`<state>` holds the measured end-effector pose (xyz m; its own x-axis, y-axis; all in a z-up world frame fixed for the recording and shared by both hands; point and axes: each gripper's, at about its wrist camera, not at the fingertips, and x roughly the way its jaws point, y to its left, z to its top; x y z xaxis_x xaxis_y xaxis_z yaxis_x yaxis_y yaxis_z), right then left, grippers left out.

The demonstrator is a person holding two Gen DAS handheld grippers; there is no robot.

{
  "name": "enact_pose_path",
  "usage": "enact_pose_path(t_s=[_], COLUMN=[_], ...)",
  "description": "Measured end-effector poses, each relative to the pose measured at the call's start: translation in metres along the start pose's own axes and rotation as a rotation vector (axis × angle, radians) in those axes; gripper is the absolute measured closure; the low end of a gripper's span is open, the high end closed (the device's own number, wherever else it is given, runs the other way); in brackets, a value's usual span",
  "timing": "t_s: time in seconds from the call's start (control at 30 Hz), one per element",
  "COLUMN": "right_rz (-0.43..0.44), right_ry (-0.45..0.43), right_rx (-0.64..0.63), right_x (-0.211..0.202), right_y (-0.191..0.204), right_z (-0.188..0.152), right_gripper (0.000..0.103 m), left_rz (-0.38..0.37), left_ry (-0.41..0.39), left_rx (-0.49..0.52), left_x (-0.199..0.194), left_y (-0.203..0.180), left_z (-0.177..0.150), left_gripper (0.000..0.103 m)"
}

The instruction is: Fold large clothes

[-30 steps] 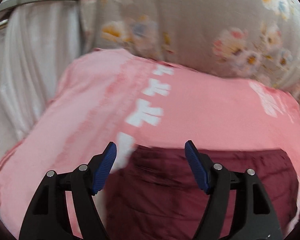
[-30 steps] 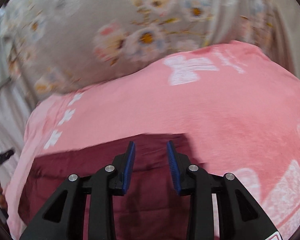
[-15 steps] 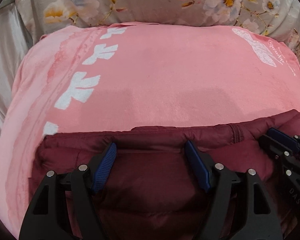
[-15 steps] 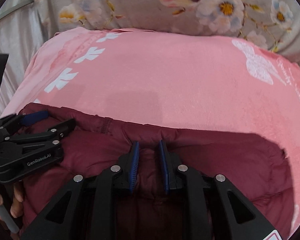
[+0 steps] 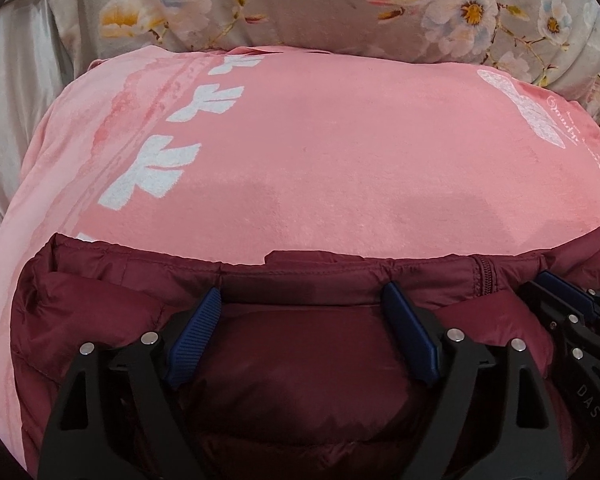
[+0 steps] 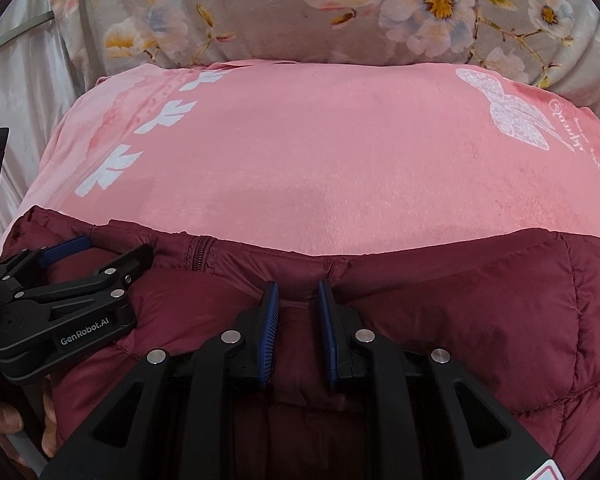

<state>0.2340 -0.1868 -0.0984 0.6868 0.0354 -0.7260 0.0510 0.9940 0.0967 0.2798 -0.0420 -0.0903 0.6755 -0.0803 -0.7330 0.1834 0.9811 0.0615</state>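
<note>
A dark maroon puffer jacket (image 5: 292, 368) lies on a pink blanket (image 5: 320, 152) on a bed; it also shows in the right wrist view (image 6: 460, 320). My left gripper (image 5: 302, 300) is open wide, fingers resting on the jacket just behind its hemmed far edge. My right gripper (image 6: 298, 292) is narrowly open, its blue pads on either side of a small fold of jacket fabric near the same edge. The left gripper shows in the right wrist view (image 6: 100, 252), and the right gripper shows at the right of the left wrist view (image 5: 560, 292). A zipper (image 6: 198, 254) runs between them.
The pink blanket (image 6: 320, 152) has white leaf prints and covers the bed ahead. A grey floral pillow or quilt (image 6: 340, 12) lies beyond it. Pale grey sheet (image 5: 16, 92) hangs at the left. A hand (image 6: 4, 420) holds the left gripper's handle.
Both grippers came down and forward onto the jacket's far edge. The right gripper's jaws narrowed around a fold of fabric. The views steadied from blur.
</note>
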Motion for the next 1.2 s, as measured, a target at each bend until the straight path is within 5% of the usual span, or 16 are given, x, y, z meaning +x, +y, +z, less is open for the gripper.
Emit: enact_pose_path(t_s=[0.57, 0.8, 1.2], right_rz=[-0.017, 0.055, -0.015], right_ry=[-0.025, -0.131, -0.104], right_rx=[0.033, 0.117, 0.067], right_x=[-0.013, -0.08, -0.072], right_y=[-0.003, -0.001, 0.016], right_z=[-0.001, -0.044, -0.077], right_gripper=[0.083, 0.079, 0.077], left_rz=[0.08, 0.054, 0.171], left_ry=[0.023, 0.021, -0.021], left_rx=[0.005, -0.08, -0.048], left_x=[-0.008, -0.067, -0.064], left_y=[-0.006, -0.008, -0.026], left_z=[-0.001, -0.031, -0.066], left_gripper=[0.016, 0.016, 0.009])
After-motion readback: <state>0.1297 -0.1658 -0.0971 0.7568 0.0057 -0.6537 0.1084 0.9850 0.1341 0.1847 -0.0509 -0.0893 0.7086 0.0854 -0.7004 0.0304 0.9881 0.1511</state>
